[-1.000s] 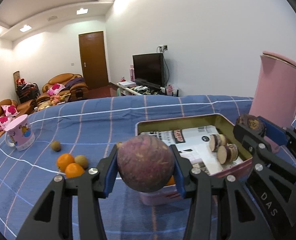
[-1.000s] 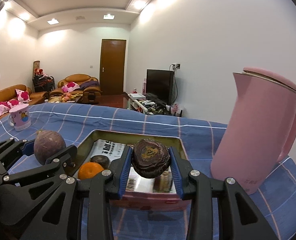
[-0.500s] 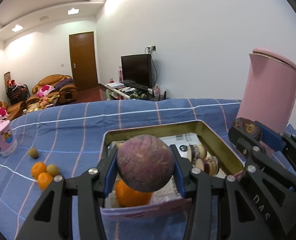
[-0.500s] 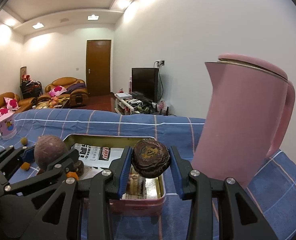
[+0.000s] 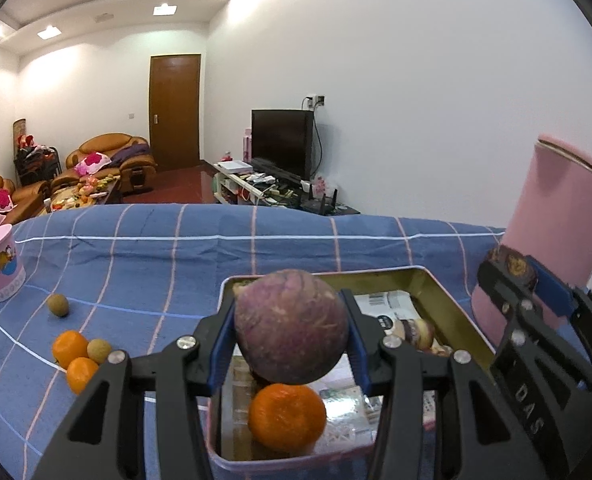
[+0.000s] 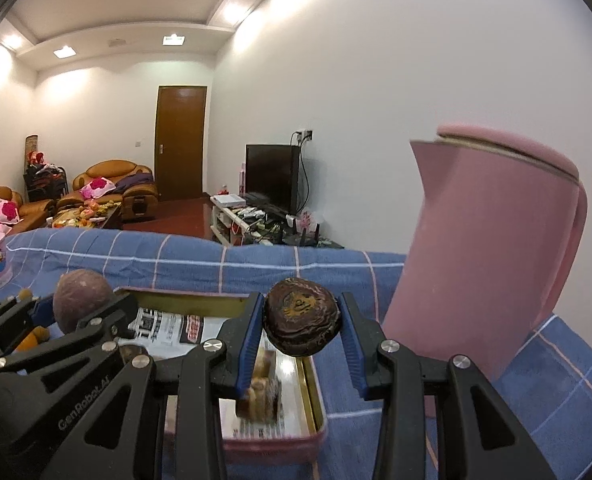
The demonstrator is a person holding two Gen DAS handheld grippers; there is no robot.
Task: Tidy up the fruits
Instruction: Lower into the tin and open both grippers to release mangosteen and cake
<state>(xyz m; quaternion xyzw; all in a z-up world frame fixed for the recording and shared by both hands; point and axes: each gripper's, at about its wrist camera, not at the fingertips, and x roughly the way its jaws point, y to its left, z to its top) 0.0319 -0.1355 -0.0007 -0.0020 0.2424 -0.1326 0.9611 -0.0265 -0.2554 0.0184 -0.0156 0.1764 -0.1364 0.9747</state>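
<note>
Left wrist: my left gripper (image 5: pixel 290 340) clamps a purple fruit (image 5: pixel 290 326) above the tin (image 5: pixel 448 300), directly over an orange (image 5: pixel 287 416). I would shift sideways to bare lining before letting go.

Right wrist: my right gripper (image 6: pixel 302 330) clamps a dark wrinkled fruit (image 6: pixel 302 326) over the tin's (image 6: pixel 310 392) right edge, near the pink kettle (image 6: pixel 492 264). I would move inward, lower, then release.

Our left gripper (image 5: pixel 290 338) and right gripper (image 6: pixel 302 330) share one build — matte black plastic linkages with triangular cut-outs, round silver screw heads at each joint, and blue pads lining the inner faces of the fingers (image 5: pixel 220 344). One of our arms carries the white lettering "GenRobot.AI"; another reads "DAS" — the rest unreadable.
</note>
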